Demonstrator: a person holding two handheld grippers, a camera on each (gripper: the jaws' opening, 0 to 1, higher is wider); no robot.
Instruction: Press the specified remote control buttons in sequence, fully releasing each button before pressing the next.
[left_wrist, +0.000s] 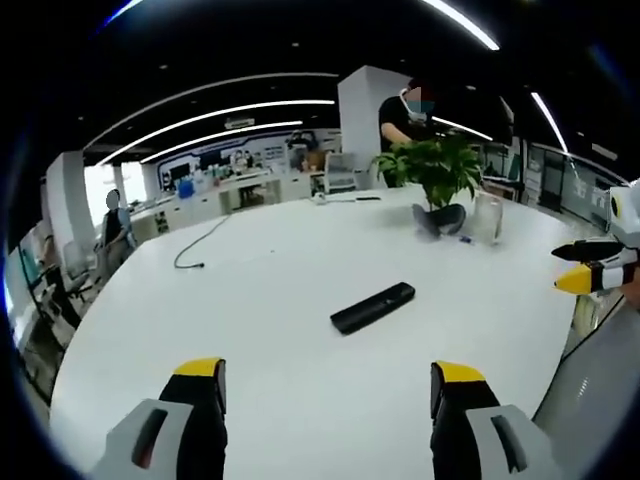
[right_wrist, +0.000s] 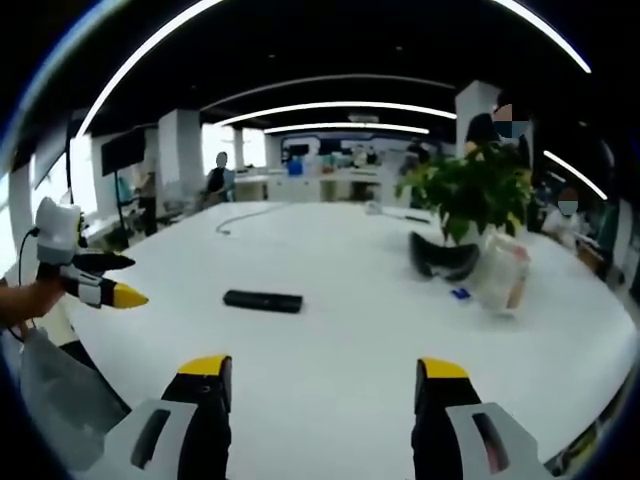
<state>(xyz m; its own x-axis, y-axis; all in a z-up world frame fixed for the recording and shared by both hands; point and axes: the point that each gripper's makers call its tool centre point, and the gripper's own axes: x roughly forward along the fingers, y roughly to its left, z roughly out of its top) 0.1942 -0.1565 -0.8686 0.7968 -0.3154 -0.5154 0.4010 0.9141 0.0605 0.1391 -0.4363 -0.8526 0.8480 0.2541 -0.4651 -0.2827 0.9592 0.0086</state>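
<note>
A black remote control (left_wrist: 373, 306) lies flat on the white table (left_wrist: 250, 300), ahead of my left gripper (left_wrist: 330, 378), whose yellow-tipped jaws stand wide open with nothing between them. In the right gripper view the same remote control (right_wrist: 263, 300) lies left of centre, ahead of my right gripper (right_wrist: 322, 371), also open and empty. The right gripper (left_wrist: 585, 268) comes in at the right edge of the left gripper view; the left gripper (right_wrist: 110, 282) comes in at the left edge of the right gripper view, held by a hand. Both hang above the table, apart from the remote.
A potted green plant (left_wrist: 437, 168) stands at the far side, with a dark headset (right_wrist: 442, 258) and a clear jug (right_wrist: 500, 275) beside it. A thin cable (left_wrist: 195, 247) trails across the far left. A person (left_wrist: 405, 112) stands behind the plant. Bare tabletop surrounds the remote.
</note>
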